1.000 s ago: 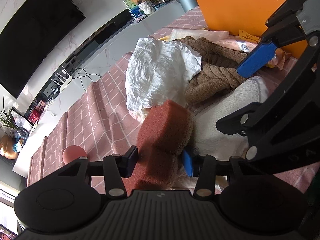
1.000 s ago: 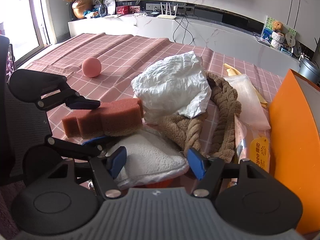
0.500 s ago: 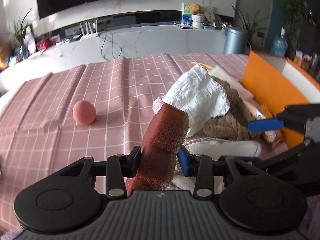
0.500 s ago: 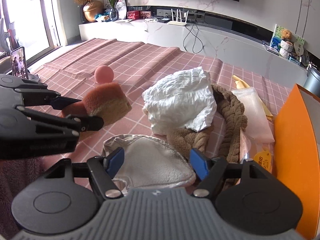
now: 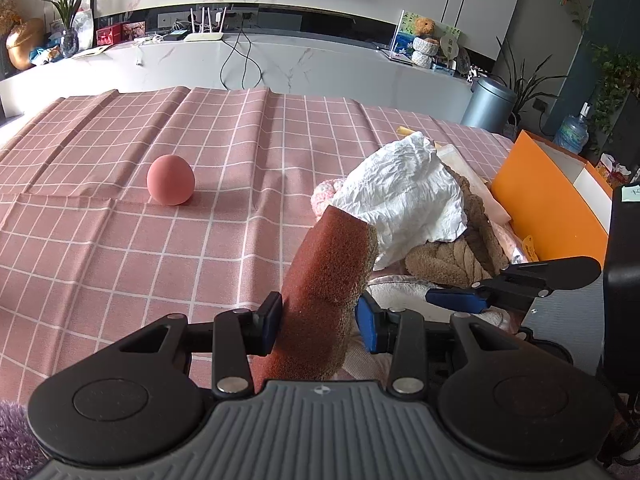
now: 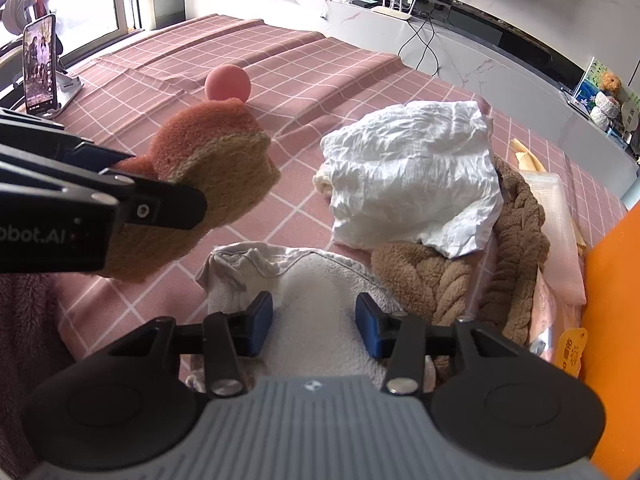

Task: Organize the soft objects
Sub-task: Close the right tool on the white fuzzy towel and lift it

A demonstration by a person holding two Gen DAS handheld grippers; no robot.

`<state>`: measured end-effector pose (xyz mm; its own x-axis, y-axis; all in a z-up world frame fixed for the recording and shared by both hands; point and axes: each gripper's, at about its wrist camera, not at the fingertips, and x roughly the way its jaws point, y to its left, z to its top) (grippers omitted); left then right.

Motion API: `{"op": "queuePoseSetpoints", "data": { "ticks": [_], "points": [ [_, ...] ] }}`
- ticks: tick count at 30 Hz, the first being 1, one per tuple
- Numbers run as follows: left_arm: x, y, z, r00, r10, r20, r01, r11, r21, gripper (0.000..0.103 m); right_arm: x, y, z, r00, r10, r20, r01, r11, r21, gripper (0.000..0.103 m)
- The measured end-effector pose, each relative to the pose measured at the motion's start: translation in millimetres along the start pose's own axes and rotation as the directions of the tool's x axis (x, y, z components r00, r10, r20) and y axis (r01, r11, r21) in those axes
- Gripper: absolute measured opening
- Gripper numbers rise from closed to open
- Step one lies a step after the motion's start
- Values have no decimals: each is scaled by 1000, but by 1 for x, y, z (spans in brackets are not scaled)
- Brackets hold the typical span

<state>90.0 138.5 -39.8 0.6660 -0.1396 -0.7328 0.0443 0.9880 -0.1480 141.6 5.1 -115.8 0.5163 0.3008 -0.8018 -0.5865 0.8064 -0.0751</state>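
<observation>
My left gripper [image 5: 318, 322] is shut on a reddish-brown sponge [image 5: 328, 276] and holds it up above the pink checked cloth [image 5: 160, 260]. The sponge also shows in the right wrist view [image 6: 216, 176], clamped at the left. My right gripper [image 6: 314, 322] is open, its jaws either side of a cream fleece cloth [image 6: 316, 292] lying on the table. A crumpled white cloth [image 6: 412, 176] rests on a brown plush braid [image 6: 516, 240]. A pink ball [image 5: 171, 180] sits alone further back.
An orange box [image 5: 548, 204] stands at the right edge, also in the right wrist view [image 6: 616, 312]. A packet [image 6: 548, 200] lies by the braid. A phone on a stand [image 6: 40, 68] is at the far left. A white counter [image 5: 240, 64] runs behind the table.
My left gripper has lifted the sponge off the pile and swung it up and left. My right gripper has moved in over the cream cloth, its jaws narrower than before.
</observation>
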Motion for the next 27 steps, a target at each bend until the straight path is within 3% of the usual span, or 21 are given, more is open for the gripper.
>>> {"op": "queuePoseSetpoints", "data": {
  "ticks": [1,4,8,13,20,27],
  "points": [
    [0,0,0,1000,0,0,0,1000,0,45,0,-3,1,1000,-3,2,3,1000,7,21],
    [-1,-2,0,1000,2,6,-2,1000,2,45,-4,-12,5,1000,20,19,-21,999,34,12],
    [-6,-5,2,999,12,32,-12,1000,4,45,-26,-28,14,993,91,75,-98,990,104,11],
    [-18,-9,8,998,24,66,-24,1000,5,45,-49,-55,25,969,203,139,-231,946,230,11],
    [-37,-22,15,994,31,105,-33,999,15,45,-93,-57,28,960,155,234,-205,957,207,11],
    [-58,-51,27,988,-13,154,4,998,55,45,-146,-83,3,947,54,318,-135,961,240,11]
  ]
}}
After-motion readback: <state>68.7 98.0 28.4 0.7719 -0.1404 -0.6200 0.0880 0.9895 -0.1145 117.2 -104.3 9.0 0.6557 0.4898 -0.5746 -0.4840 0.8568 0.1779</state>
